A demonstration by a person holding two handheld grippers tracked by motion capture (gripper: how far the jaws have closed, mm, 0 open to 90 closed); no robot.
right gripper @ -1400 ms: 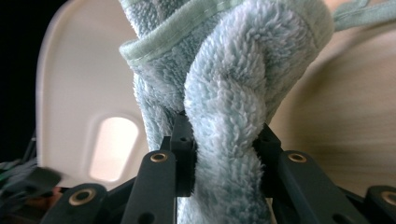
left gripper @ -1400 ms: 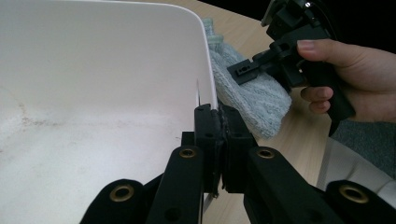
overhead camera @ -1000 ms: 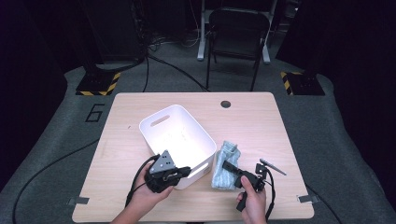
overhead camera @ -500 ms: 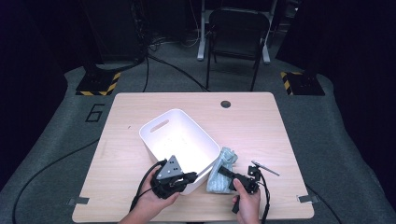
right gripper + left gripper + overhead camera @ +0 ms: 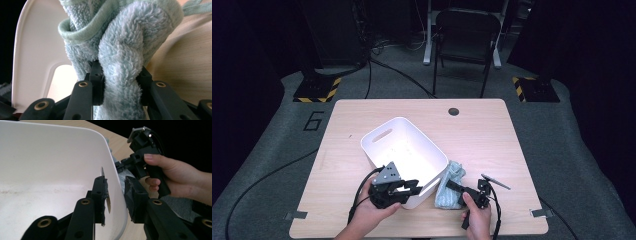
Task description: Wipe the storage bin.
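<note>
A white plastic bin [image 5: 379,132] stands on the wooden table [image 5: 492,135]. My left gripper [image 5: 413,188] straddles its near end wall [image 5: 50,170] by the handle slot, one jaw inside and one outside. Its jaws have just been opening and stand slightly off the wall [image 5: 117,195]. A pale blue-green fluffy towel [image 5: 450,186] lies bunched against the bin's near right corner. My right gripper [image 5: 458,189] is shut on a fold of the towel [image 5: 120,37], pinched between its pads [image 5: 96,82]; these jaws have just been opening a little.
A thin dark pen-like object [image 5: 496,182] lies on the table just right of the right gripper. A round cable hole [image 5: 453,111] sits near the table's far edge. A black chair [image 5: 464,30] stands beyond the table. Cables trail off the front edge.
The bin has turned slightly on the table. The towel and the right gripper have come down and closer to the bin's near right corner. The left hand has stayed put.
</note>
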